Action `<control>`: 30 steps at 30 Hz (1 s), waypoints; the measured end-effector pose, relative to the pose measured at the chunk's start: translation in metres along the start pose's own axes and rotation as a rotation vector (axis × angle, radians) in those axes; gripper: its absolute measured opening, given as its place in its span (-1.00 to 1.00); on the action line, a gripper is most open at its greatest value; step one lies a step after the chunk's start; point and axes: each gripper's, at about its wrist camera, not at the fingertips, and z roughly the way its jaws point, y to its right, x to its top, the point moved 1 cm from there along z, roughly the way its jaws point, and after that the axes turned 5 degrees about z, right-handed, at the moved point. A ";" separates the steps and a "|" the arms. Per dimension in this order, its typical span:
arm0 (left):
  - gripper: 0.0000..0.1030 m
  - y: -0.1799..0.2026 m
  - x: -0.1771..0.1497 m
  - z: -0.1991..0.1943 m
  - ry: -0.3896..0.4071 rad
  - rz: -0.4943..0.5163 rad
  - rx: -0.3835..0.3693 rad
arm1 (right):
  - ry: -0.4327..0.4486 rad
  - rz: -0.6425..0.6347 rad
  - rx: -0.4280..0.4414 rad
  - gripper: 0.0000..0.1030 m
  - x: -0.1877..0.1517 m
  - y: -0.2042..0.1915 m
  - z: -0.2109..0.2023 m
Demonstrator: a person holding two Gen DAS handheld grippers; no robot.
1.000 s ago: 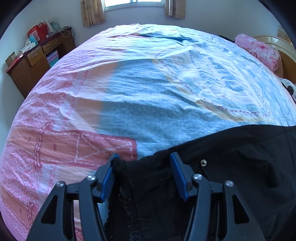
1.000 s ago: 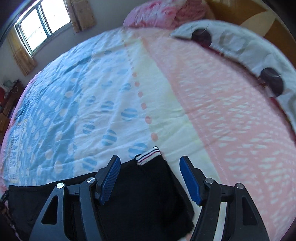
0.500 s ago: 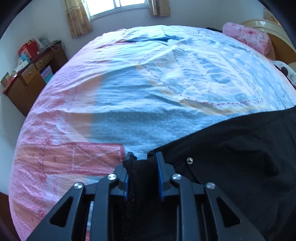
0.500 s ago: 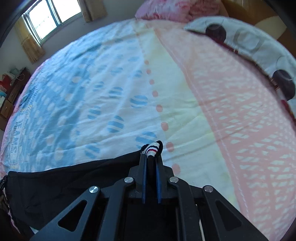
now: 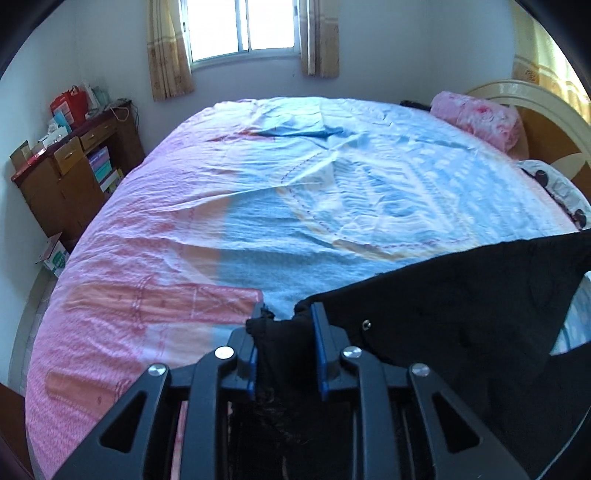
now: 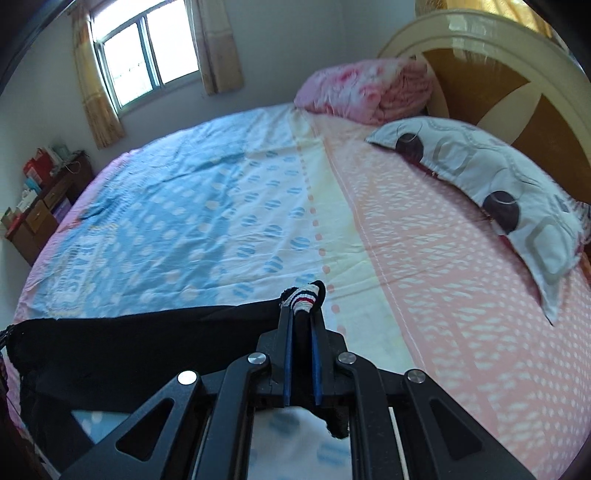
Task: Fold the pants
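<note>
Both grippers, left gripper (image 5: 286, 321) and right gripper (image 6: 300, 314), clamp black pants (image 5: 461, 306) above bed (image 5: 258, 206).

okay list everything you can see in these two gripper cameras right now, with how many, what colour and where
pants: one, black, near edge of the bed, stretched between both grippers
striped cuff: one, white with red and dark stripes, sticking out of the right gripper
bed sheet: one, pink, blue and cream, covering the bed
pillow: one, grey-white with dark circles, by the headboard
folded blanket: one, pink, at the head of the bed
headboard: one, cream and brown
window: one, with beige curtains, far wall
wooden desk: one, brown, cluttered, left of the bed
left gripper: black, blue pads, shut on pants
right gripper: black, blue pads, shut on pants
</note>
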 end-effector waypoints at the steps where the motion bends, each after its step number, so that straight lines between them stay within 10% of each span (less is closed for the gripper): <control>1: -0.54 0.000 -0.005 -0.008 0.007 0.004 -0.005 | 0.006 -0.002 0.000 -0.84 -0.007 0.002 -0.010; 30: -0.53 0.005 -0.168 -0.090 0.076 -0.034 -0.106 | -0.018 0.054 -0.046 -0.84 -0.218 0.062 -0.126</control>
